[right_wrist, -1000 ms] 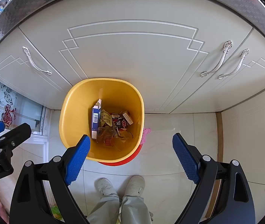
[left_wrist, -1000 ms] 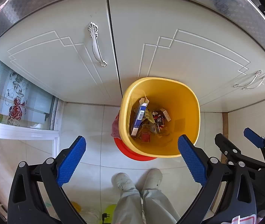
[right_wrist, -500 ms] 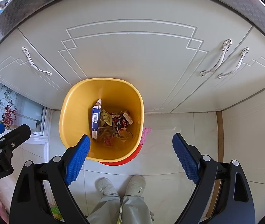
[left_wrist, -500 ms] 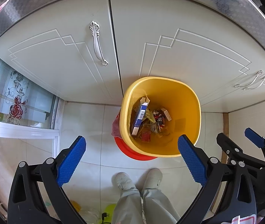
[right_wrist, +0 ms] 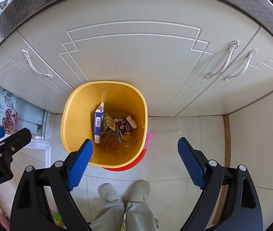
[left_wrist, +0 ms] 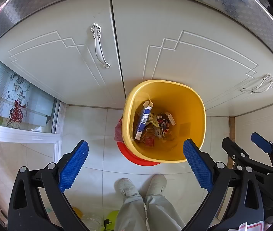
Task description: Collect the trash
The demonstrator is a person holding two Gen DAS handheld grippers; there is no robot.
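A yellow trash bin (left_wrist: 190, 115) (right_wrist: 78, 115) stands on the tiled floor against white cabinets. Inside lie a blue carton (left_wrist: 143, 121) (right_wrist: 98, 125) and several crumpled wrappers (left_wrist: 161, 124) (right_wrist: 121, 127). My left gripper (left_wrist: 135, 163) is open and empty, held high above the bin's near rim. My right gripper (right_wrist: 135, 163) is open and empty too, above the bin's near right side. Each gripper also shows at the edge of the other's view: the right one (left_wrist: 251, 154), the left one (right_wrist: 3, 140).
A red base (left_wrist: 134, 157) (right_wrist: 125, 166) sticks out under the bin, with a pink cloth (right_wrist: 149, 138) beside it. White cabinet doors with silver handles (left_wrist: 99, 46) (right_wrist: 223, 61) stand behind. The person's feet (left_wrist: 142, 186) are near the bin. A glass door (left_wrist: 15, 104) is at left.
Both views have shifted very slightly; the bin and its trash have not moved and both grippers stay open.
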